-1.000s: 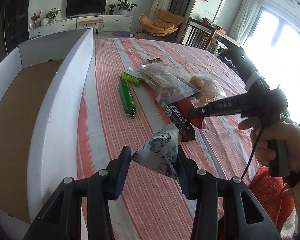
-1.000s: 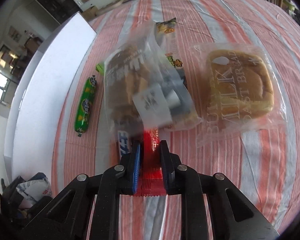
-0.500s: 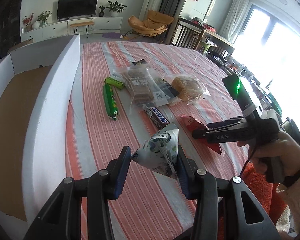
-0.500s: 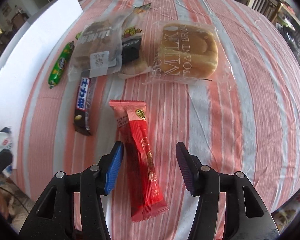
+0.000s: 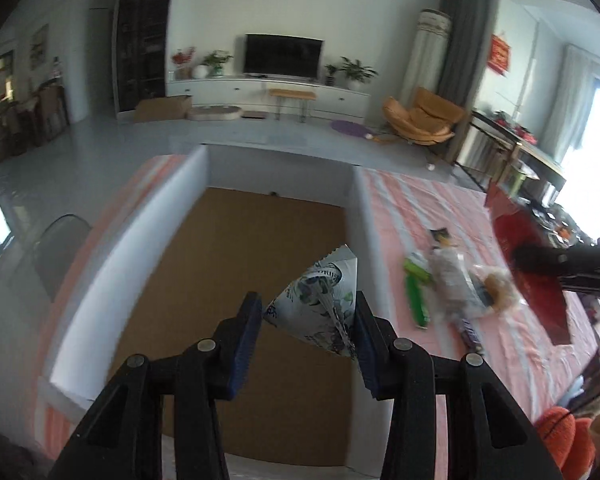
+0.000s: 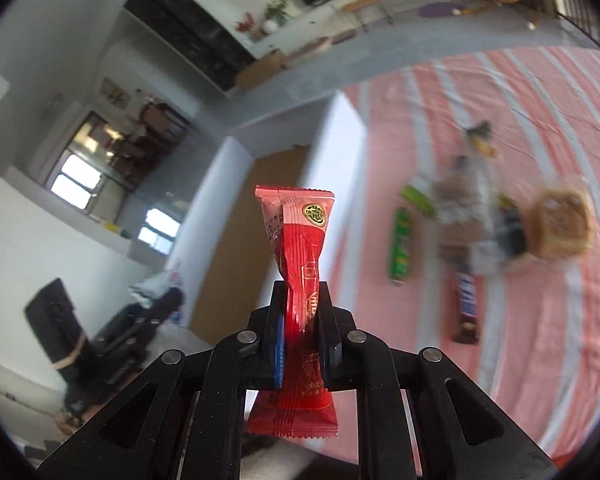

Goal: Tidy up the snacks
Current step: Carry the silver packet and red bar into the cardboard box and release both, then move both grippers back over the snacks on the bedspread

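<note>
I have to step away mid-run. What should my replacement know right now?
Left gripper: shut on the triangular packet, held above the white box.
Right gripper: shut on the red bar, lifted off the table.
Done: nothing is visible inside the box.
Left: release both, then fetch the green sausage, chocolate bar, bread pack and clear bag from the striped cloth.
</note>
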Demonstrator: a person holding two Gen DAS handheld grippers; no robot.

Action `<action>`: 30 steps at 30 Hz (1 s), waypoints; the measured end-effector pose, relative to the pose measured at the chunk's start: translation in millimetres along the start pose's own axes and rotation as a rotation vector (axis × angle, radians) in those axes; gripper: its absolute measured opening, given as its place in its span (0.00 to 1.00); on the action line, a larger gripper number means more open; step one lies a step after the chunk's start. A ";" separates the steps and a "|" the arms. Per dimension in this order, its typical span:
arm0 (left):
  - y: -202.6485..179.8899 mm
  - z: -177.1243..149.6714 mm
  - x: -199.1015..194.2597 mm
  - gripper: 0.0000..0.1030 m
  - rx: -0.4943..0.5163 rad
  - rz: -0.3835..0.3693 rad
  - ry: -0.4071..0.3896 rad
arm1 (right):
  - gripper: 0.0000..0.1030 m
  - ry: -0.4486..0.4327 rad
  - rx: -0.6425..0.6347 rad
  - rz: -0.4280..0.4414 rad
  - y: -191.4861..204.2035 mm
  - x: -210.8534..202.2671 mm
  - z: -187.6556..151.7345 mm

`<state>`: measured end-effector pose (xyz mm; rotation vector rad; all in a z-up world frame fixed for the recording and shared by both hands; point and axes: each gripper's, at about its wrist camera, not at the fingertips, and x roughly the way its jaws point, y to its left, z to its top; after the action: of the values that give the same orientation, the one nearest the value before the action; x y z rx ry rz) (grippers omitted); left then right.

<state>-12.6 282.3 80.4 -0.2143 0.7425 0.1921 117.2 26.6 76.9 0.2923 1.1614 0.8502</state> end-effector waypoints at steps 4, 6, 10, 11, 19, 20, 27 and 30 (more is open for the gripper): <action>39.3 -7.7 11.9 0.74 -0.034 0.189 0.014 | 0.49 -0.013 -0.049 0.037 49.7 30.0 3.1; 47.8 -15.3 13.0 0.82 -0.060 0.203 0.014 | 0.51 -0.042 -0.073 0.033 49.2 28.7 0.2; 40.5 -28.1 17.8 0.86 -0.078 0.147 0.026 | 0.56 -0.137 -0.094 -0.112 17.9 2.0 -14.9; 33.0 -29.4 17.7 0.86 -0.077 0.107 0.028 | 0.58 -0.169 -0.105 -0.180 4.1 -5.9 -20.7; -95.2 -50.0 2.4 0.99 0.131 -0.287 0.059 | 0.66 -0.245 0.035 -0.815 -158.4 -42.4 -101.0; -113.8 -57.0 10.0 0.99 0.160 -0.329 0.090 | 0.66 -0.234 0.069 -0.844 -175.1 -43.3 -109.4; -185.5 -104.1 118.8 0.99 0.241 -0.259 0.289 | 0.65 -0.220 0.160 -0.913 -213.3 -46.0 -125.3; -184.4 -115.9 148.5 0.99 0.243 -0.141 0.261 | 0.66 -0.221 0.165 -0.930 -214.6 -48.3 -126.6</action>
<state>65.2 89.5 -81.6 -0.0595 0.9982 -0.0626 91.1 -177.4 -71.8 -0.0388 1.0024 -0.0933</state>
